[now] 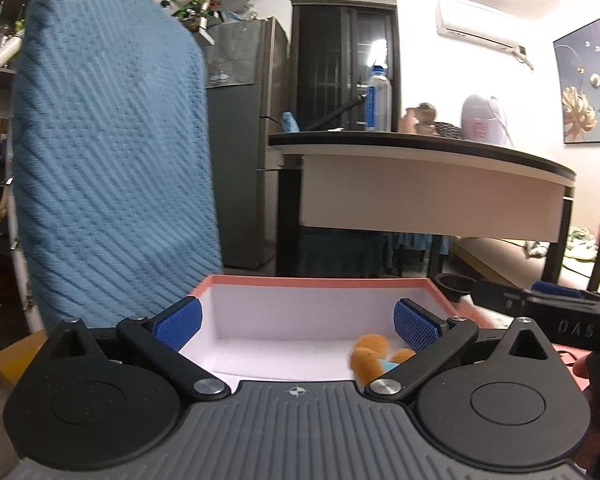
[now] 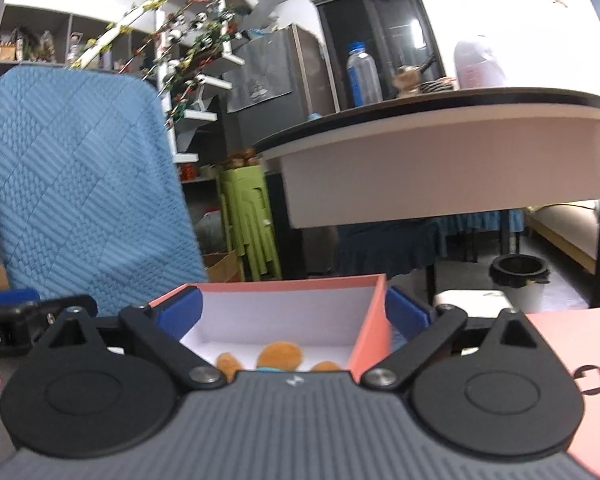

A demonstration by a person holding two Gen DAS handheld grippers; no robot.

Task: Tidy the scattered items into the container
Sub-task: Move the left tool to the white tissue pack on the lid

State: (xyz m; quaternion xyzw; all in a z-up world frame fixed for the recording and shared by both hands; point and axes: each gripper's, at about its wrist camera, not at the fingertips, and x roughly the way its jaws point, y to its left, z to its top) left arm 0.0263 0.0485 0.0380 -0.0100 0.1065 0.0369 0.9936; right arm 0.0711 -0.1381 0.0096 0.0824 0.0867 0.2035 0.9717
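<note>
A pink box (image 1: 320,282) with a white inside stands in front of both grippers. An orange plush toy (image 1: 370,354) with a bit of light blue lies on its floor at the near right. My left gripper (image 1: 296,324) is open, its blue pads spread over the box opening with nothing between them. In the right wrist view the same box (image 2: 370,320) shows its pink right wall, and the plush toy (image 2: 280,354) lies inside. My right gripper (image 2: 294,312) is open; its left pad is over the box, its right pad outside the right wall.
A blue quilted chair back (image 1: 108,140) rises at the left. A desk (image 1: 420,184) with a water bottle (image 1: 378,100) stands behind the box. A pink lid (image 2: 572,360) lies at the right, a black-lined bin (image 2: 520,276) beyond it. Green stools (image 2: 248,220) stand farther back.
</note>
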